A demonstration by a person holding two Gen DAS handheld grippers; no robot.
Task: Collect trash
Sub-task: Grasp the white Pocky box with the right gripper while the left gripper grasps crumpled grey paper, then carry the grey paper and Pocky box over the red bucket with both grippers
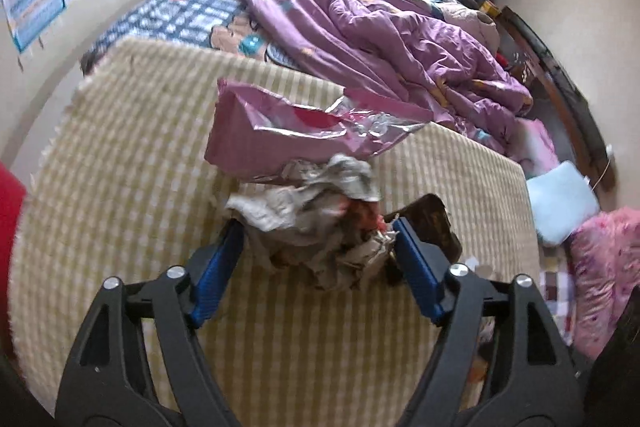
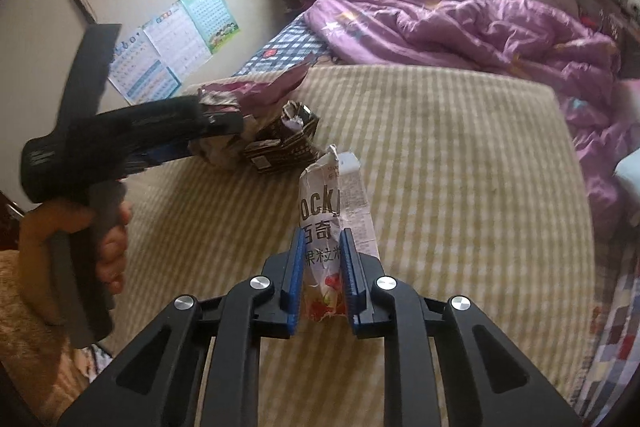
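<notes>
In the left wrist view my left gripper (image 1: pixel 316 227) has its jaws wide apart around a crumpled wad of paper (image 1: pixel 316 227) on the yellow checked blanket (image 1: pixel 120 167); whether the pads press on it I cannot tell. A pink foil bag (image 1: pixel 260 131) lies just beyond it and a dark brown carton (image 1: pixel 432 219) sits by the right finger. In the right wrist view my right gripper (image 2: pixel 323 239) is shut on a white Pocky snack wrapper (image 2: pixel 324 203) held upright above the blanket (image 2: pixel 460 167). The left gripper (image 2: pixel 192 143) shows there at the paper, beside the brown carton (image 2: pixel 284 147).
A purple quilt (image 2: pixel 460 27) lies bunched across the far half of the bed. A light blue pillow (image 1: pixel 564 203) and a pink cushion (image 1: pixel 604 267) sit at the right edge. Posters (image 2: pixel 176 39) hang on the left wall. A window is at the back.
</notes>
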